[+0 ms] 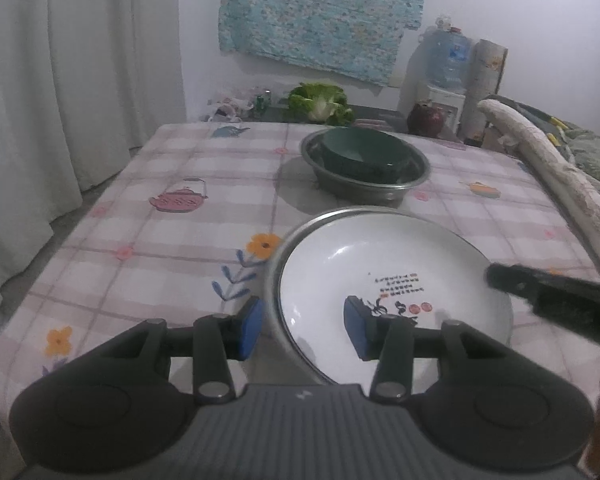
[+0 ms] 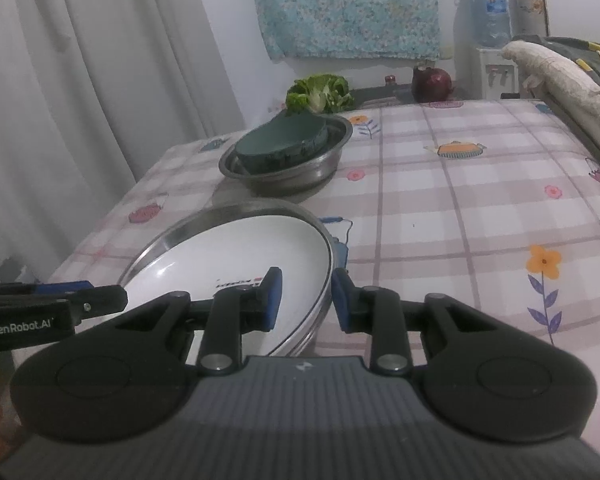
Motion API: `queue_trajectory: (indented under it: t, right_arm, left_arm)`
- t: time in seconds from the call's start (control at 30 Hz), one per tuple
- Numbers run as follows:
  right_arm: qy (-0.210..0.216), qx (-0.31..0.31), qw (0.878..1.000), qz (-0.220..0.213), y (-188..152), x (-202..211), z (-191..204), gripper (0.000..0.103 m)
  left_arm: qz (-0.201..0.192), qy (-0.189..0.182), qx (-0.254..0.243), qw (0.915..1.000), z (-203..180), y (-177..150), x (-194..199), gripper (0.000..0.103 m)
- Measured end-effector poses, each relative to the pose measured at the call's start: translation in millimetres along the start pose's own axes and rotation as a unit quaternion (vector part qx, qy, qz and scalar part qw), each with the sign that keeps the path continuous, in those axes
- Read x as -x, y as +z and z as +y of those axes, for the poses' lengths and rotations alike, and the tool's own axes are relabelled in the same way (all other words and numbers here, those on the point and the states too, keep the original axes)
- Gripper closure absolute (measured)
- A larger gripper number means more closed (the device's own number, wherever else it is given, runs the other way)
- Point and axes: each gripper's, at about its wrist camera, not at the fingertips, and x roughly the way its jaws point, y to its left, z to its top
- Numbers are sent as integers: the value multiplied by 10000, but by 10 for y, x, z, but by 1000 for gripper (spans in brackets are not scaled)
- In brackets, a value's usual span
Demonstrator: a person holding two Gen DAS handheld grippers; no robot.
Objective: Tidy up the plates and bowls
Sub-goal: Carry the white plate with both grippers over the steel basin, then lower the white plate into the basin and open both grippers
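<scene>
A white plate (image 1: 388, 272) with printed writing lies inside a steel plate (image 1: 276, 264) on the near table; it also shows in the right wrist view (image 2: 236, 256). My left gripper (image 1: 304, 326) is open, its fingers astride the plates' left rim. My right gripper (image 2: 304, 300) is open, astride the right rim; its finger shows in the left wrist view (image 1: 540, 288). Farther back a dark green bowl (image 1: 364, 148) sits tilted inside a steel bowl (image 1: 364, 188), which also shows in the right wrist view (image 2: 288, 168).
The table wears a pink checked cloth (image 1: 172, 208) with flower prints. White curtains (image 1: 60, 80) hang at the left. A cabbage (image 1: 320, 104), a dark red pot (image 2: 432, 84) and a water dispenser (image 1: 446, 64) stand behind. A padded sofa arm (image 1: 560, 184) runs along the right.
</scene>
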Motion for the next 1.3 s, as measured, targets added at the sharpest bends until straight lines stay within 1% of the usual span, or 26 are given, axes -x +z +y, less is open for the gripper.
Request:
queue_trajectory:
  t: [0.1,0.2,0.33,0.4,0.47,0.53,0.57,0.63,0.73,0.87,1.0,1.1,1.2,1.3]
  right_arm:
    - [67,5,9998,-166,56,39,-19,75]
    - [35,-102,9998,-152,107,-9,-80,72]
    - [23,-448,9990,82,142,-184,-213,71]
    - [35,-530,9984,189,142,-280,-243,71]
    - [57,-593,9976,364,138,-397,-270,71]
    - [160,-640,9965,518,124,-497,-288,71]
    - [228,-658,9959,575,118,-530,-292,71]
    - [372,-632,9953,625,107,-565,-281,74]
    - [445,-522,9958,606,100,-539,-267,76]
    - [497,-668,9947,605,98,-479,-372,76]
    - [395,-885,9935,593,75,-341,-550,76]
    - [298,-1043,9923,599,51,-241,-661,75]
    - [231,-1059,9923,597,21,-171,-704,74]
    - [165,-992,9931,601,6,-145,-686,74]
  left_arm:
    - [42,40,36,10000,71,50,-66,50]
    - [264,-5,80,9996,135,112,-203,47]
    - [591,-18,146,9981,201,152,-434,46]
    - [724,-102,214,9971,215,162,-526,49]
    - [789,-234,242,9963,207,172,-585,49]
    - [834,-409,267,9953,179,180,-607,53]
    - [842,-458,274,9950,159,182,-601,52]
    - [825,-341,176,9959,99,185,-593,52]
    - [820,-248,103,9963,42,183,-586,51]
    - [862,-367,-31,9956,-90,170,-553,51]
    - [875,-567,-183,9944,-243,150,-546,51]
    - [888,-692,-273,9933,-328,135,-536,48]
    - [899,-687,-386,9928,-393,123,-537,45]
    - [922,-688,-375,9927,-394,128,-543,45]
